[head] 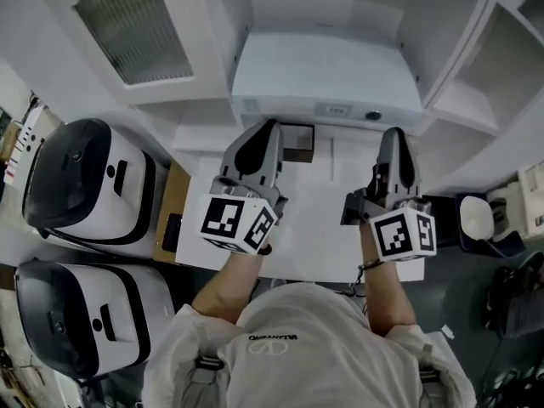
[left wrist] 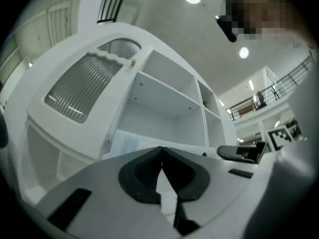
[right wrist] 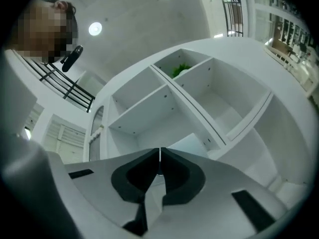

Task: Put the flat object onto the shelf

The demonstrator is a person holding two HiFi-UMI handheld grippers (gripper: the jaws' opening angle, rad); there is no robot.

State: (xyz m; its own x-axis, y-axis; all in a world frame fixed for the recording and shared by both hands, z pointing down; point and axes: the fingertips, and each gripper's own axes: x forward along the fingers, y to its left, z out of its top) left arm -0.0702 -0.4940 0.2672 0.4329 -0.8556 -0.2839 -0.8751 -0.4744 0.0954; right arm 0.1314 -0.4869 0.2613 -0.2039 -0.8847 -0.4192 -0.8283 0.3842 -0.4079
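A flat pale slab point(head: 327, 75) with a small label and a dark dot on its front edge lies in the white shelf unit's point(head: 476, 100) lower opening, straight ahead of both grippers. It shows as a pale bluish panel point(left wrist: 133, 144) in the left gripper view and behind the jaws in the right gripper view point(right wrist: 192, 144). My left gripper point(head: 270, 130) hovers over the white tabletop point(head: 314, 219) just short of the slab, its jaws shut with nothing between them point(left wrist: 161, 152). My right gripper point(head: 393, 136) is level with it to the right, also shut and empty point(right wrist: 159, 156).
Two white-and-black appliances point(head: 85, 181) point(head: 76, 313) stand at the left beside a wooden board point(head: 174, 206). A ribbed-glass cabinet door point(head: 132, 28) hangs open at the upper left. A small dark box point(head: 297, 141) sits near the left gripper. A dark container point(head: 480, 219) stands at the right.
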